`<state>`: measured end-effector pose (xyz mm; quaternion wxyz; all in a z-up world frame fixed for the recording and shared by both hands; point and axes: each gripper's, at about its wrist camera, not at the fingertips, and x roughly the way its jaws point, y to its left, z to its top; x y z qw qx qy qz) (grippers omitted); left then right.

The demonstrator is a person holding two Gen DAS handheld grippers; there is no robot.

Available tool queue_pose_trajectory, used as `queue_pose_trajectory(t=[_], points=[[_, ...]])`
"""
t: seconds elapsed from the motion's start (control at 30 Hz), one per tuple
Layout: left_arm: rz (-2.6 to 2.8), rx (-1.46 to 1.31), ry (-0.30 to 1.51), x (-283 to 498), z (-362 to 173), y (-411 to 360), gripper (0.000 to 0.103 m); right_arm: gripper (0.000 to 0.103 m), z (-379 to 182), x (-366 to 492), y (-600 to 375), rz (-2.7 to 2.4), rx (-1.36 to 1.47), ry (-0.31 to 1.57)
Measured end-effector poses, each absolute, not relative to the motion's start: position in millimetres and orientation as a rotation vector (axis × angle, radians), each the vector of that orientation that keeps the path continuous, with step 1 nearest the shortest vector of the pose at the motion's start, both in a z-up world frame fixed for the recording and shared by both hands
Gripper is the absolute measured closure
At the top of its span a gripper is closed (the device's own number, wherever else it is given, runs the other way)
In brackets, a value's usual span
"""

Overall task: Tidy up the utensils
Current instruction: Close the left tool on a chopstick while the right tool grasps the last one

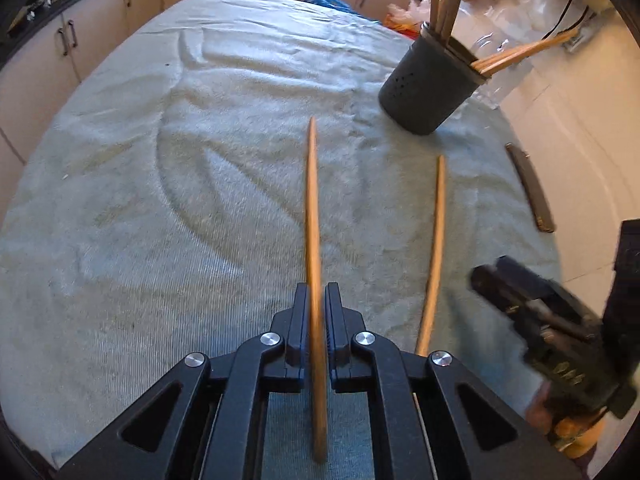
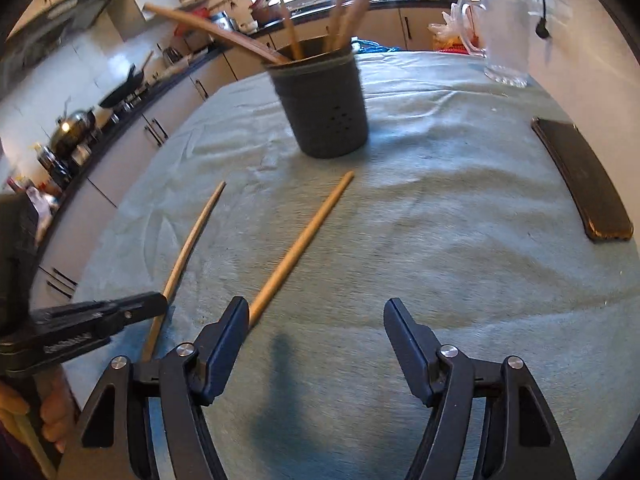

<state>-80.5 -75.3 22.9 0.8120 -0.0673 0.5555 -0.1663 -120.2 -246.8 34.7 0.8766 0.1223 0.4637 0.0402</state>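
Observation:
My left gripper (image 1: 318, 292) is shut on a long wooden utensil handle (image 1: 313, 200) that points away over the grey-green towel (image 1: 160, 200). In the right wrist view the same handle (image 2: 192, 240) runs out from the left gripper (image 2: 156, 304). A second wooden handle (image 1: 436, 240) lies on the towel to its right; it also shows in the right wrist view (image 2: 304, 240), just left of my right gripper (image 2: 316, 312), which is open and empty above the towel. A dark perforated utensil holder (image 1: 428, 88) (image 2: 324, 112) stands upright beyond, with several wooden utensils in it.
A dark flat phone-like slab (image 2: 584, 180) (image 1: 530, 188) lies near the towel's right edge. A glass jug (image 2: 504, 40) stands at the far right. Kitchen cabinets (image 1: 60, 48) and a counter with pots (image 2: 76, 128) run along the left and far sides.

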Motion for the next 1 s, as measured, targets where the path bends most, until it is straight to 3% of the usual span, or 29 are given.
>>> queue_pose_trajectory(t=[0.13,0.37,0.5,0.53,1.0], points=[[-0.405,-0.115,1.171,-53,26,-82,0.086,0.036,30,-103,-232,0.013,0.208,1.001],[-0.493,-0.117,1.174,-13,14,-83,0.086,0.048,23,-70,-223,-0.124,0.150,1.054],[-0.522,-0.159,1.163,-10,10,-73,0.096,0.089,24,-60,-214,-0.151,0.121,1.079],[-0.536,-0.171,1.158,-9,9,-69,0.096,0.092,25,-62,-214,-0.151,0.128,1.089],[-0.559,-0.247,1.169,-5,5,-62,0.095,0.088,28,-93,-229,-0.177,0.181,1.141]])
